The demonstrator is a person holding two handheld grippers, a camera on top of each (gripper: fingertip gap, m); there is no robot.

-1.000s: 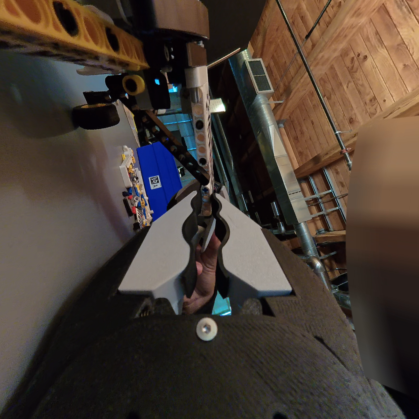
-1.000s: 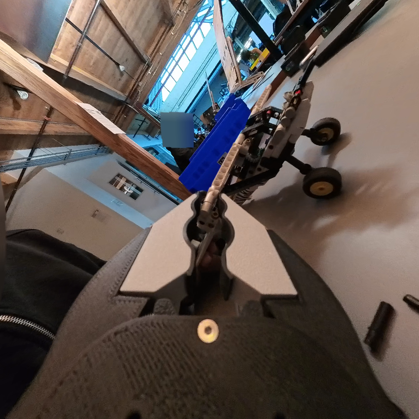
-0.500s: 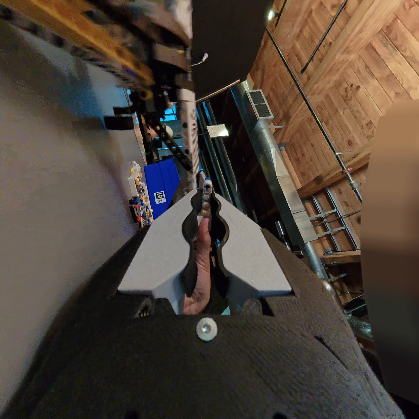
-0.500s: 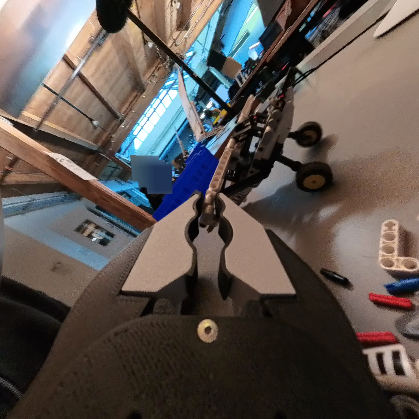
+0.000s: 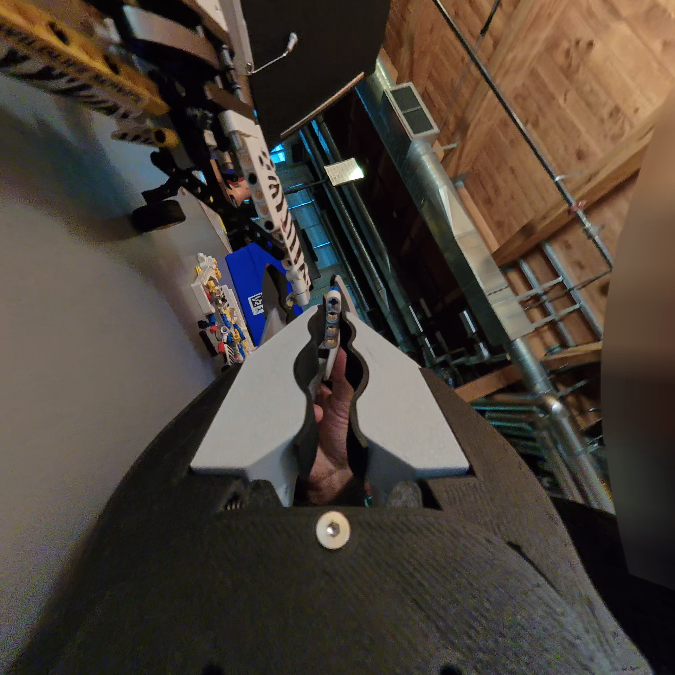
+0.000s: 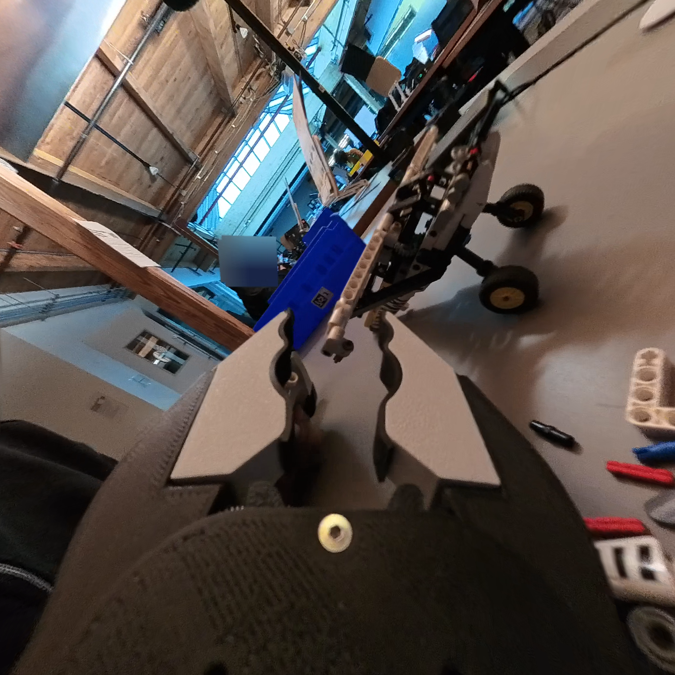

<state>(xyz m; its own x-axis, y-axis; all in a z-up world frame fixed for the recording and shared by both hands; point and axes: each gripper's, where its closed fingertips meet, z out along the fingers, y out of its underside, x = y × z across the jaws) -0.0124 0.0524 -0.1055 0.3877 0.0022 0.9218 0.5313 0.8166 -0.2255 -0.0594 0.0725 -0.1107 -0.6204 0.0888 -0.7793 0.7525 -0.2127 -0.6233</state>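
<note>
Toy-brick vehicle frame [image 6: 434,233], black and white with small black wheels on yellow hubs, stands on the grey worktop [image 6: 584,153] ahead of my right gripper [image 6: 338,330]. Those jaws are spread wide with nothing pinched; the tip of the frame's long white holed beam [image 6: 359,277] hangs in the gap, touching neither pad as far as I can see. My left gripper [image 5: 333,314] has its jaws narrowed onto a short white holed beam [image 5: 331,323] with a blue pin at its top end, both pads pressed on it. A blue plastic bin [image 6: 314,277] sits behind the frame. Loose bits lie off to the right: a white L-shaped piece [image 6: 650,394], a black pin [image 6: 551,434], red axles [image 6: 639,473].
</note>
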